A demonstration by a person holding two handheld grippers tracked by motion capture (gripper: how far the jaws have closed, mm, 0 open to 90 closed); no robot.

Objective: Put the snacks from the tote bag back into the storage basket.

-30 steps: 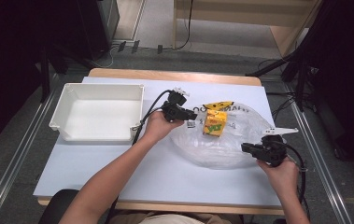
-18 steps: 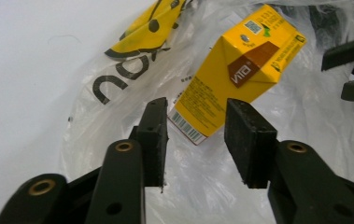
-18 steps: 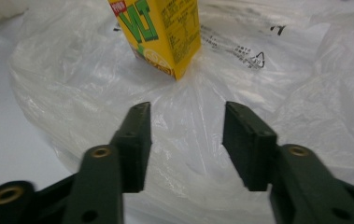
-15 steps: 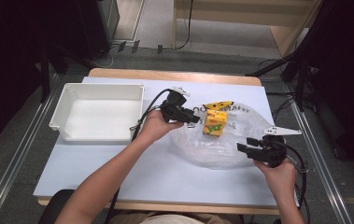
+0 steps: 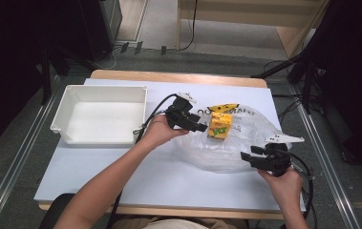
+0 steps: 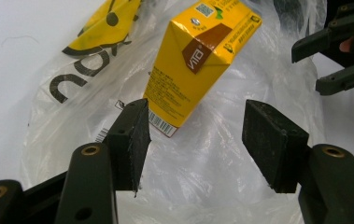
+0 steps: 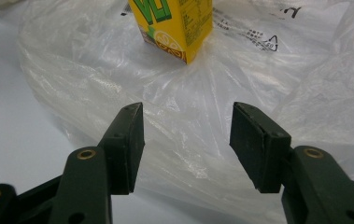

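Left gripper view: yellow carton (image 6: pixel 198 60) tilted on bag (image 6: pixel 221 177).

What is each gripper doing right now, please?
Left gripper: open, holding nothing, near the yellow carton.
Right gripper: open, empty, over the plastic bag.

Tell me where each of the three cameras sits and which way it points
High view: above the person's side, looking forward and down on the table; both forearms, left gripper and right gripper show.
Left gripper view: rides the left gripper, facing the yellow carton; its open fingers show.
Right gripper view: rides the right gripper, facing the plastic bag; open fingers.
All share carton and bag.
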